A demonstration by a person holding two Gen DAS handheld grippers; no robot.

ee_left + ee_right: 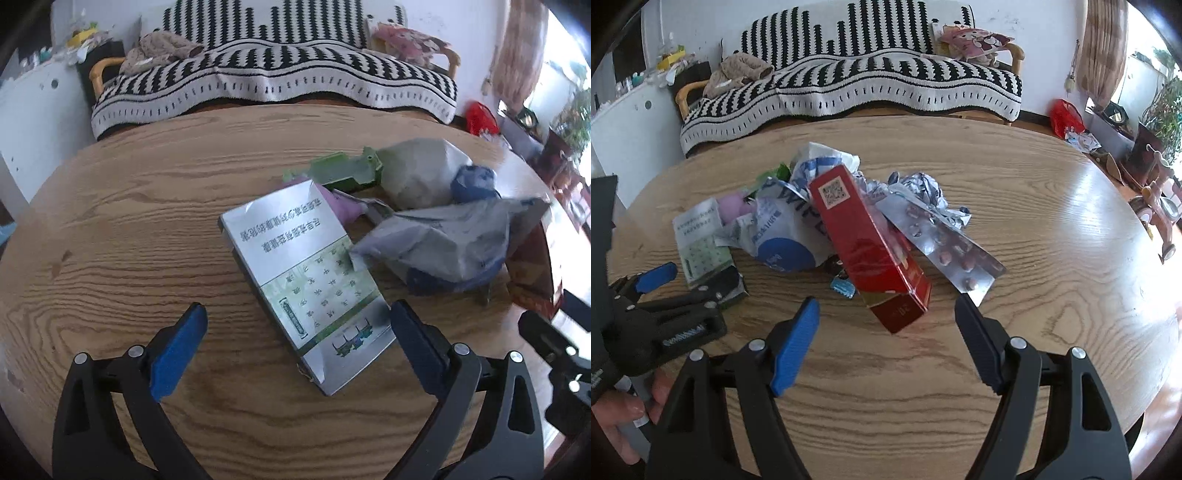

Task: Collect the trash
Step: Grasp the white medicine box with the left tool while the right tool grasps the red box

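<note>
A heap of trash lies on the round wooden table (1015,258). In the left wrist view a flat white and green box (306,280) lies between the tips of my open left gripper (295,317), pads clear of it. Behind it sit a grey wipes pouch (443,243), a green carton (347,170) and a pink item (340,206). In the right wrist view my right gripper (886,314) stands open just before the near end of a red box (871,251). A foil pill strip (953,251) lies right of it. My left gripper (665,284) shows at the left, over the white and green box (701,240).
A sofa under a black and white striped blanket (857,88) stands behind the table. A white cabinet (628,125) is at the left, a red bag (1065,116) and plants at the right. Crumpled foil (923,188) lies behind the pill strip.
</note>
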